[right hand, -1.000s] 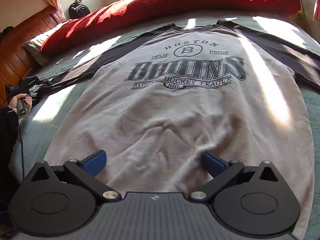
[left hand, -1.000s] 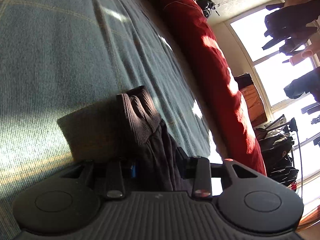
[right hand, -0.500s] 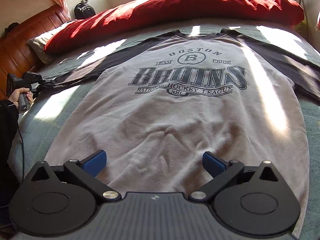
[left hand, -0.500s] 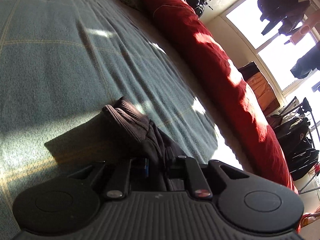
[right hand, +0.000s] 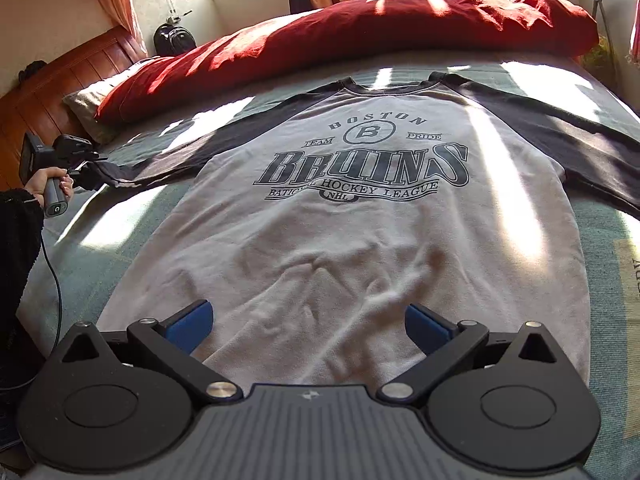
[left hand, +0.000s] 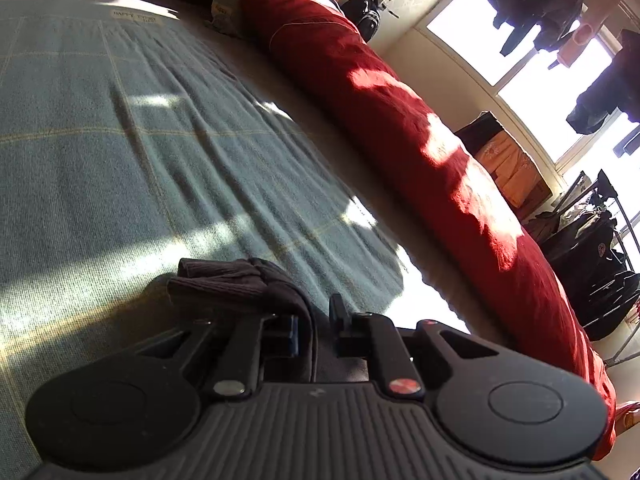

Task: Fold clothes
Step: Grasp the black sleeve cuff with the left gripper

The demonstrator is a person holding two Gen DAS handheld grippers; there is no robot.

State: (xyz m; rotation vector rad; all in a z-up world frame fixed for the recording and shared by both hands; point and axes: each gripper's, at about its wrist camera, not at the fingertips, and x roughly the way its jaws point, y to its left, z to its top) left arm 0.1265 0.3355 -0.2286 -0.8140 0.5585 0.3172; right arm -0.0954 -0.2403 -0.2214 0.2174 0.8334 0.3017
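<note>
A grey sweatshirt with dark sleeves and a Bruins print lies face up on the bed, arms spread. Its left sleeve stretches out to the left gripper, held by a hand at the bed's left side. In the left wrist view, my left gripper is shut on the dark ribbed sleeve cuff, which bunches just ahead of the fingers. My right gripper hovers open over the sweatshirt's hem, blue pads wide apart with nothing between them.
The bed carries a blue-green checked blanket. A long red bolster lies along its far side, with a wooden headboard to the left. A clothes rack and windows stand beyond the bed.
The left gripper has tilted and moved with the cuff, which now lies lower and flatter against the blanket. The right gripper has risen slightly, showing more of the shirt.
</note>
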